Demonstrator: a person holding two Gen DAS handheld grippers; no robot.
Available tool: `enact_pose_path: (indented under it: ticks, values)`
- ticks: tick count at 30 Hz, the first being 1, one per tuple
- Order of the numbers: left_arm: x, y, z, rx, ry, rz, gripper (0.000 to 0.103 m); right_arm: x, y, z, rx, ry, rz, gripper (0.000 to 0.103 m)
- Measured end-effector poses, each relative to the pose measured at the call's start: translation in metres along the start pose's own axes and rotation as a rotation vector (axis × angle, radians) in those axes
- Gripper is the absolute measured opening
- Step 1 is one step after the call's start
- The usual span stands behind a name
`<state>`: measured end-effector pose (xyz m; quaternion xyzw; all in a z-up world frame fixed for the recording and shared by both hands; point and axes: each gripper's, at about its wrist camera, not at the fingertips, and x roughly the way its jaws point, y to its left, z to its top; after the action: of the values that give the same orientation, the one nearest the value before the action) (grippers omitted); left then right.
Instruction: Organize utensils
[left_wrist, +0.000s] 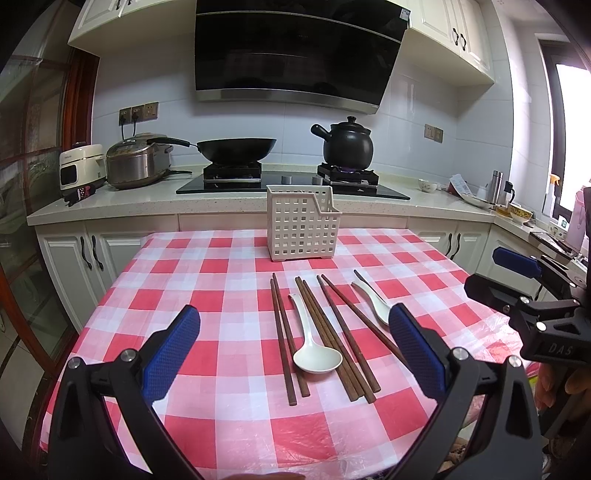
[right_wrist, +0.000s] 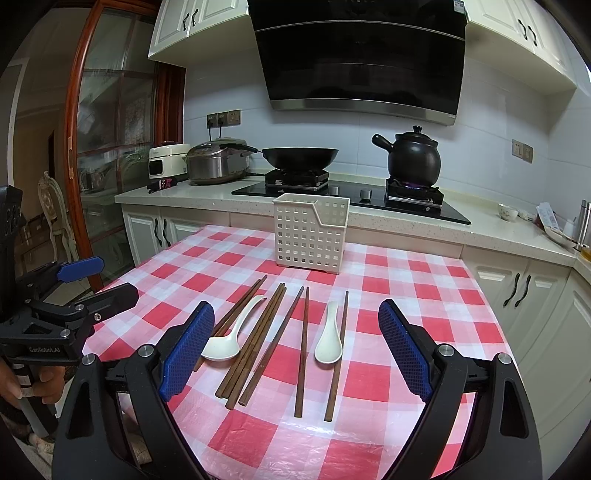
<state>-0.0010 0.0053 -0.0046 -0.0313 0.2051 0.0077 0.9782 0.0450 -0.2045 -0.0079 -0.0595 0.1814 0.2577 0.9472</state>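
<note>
On the checked desk (right_wrist: 406, 280), nothing sorted yet by my count: white slotted holder (right_wrist: 311, 234) upright at the far side, apparently empty; eight wooden chopsticks (right_wrist: 258, 343) and two white spoons (right_wrist: 328, 341) loose before it. My left hand-held gripper (left_wrist: 295, 347) and right hand-held gripper (right_wrist: 297, 347) hover spread wide, unloaded; all items remain to place

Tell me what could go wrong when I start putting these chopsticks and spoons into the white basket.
The chopsticks lie bunched and partly crossed, touching the left spoon, so pinching one pair could drag its neighbours. The basket looks light and stands free on the plastic tablecloth, so a nudge might slide or tip it. Both tools, left and right, are open.
</note>
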Motion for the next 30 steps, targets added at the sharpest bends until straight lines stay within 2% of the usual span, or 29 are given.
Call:
enact_pose_path:
  ticks: [30]
  values:
    - [0.0008,0.0007,-0.0013,0.002,0.005,0.002,0.099,0.0011,0.0009,-0.0009,0.003,0.002,0.000,0.085]
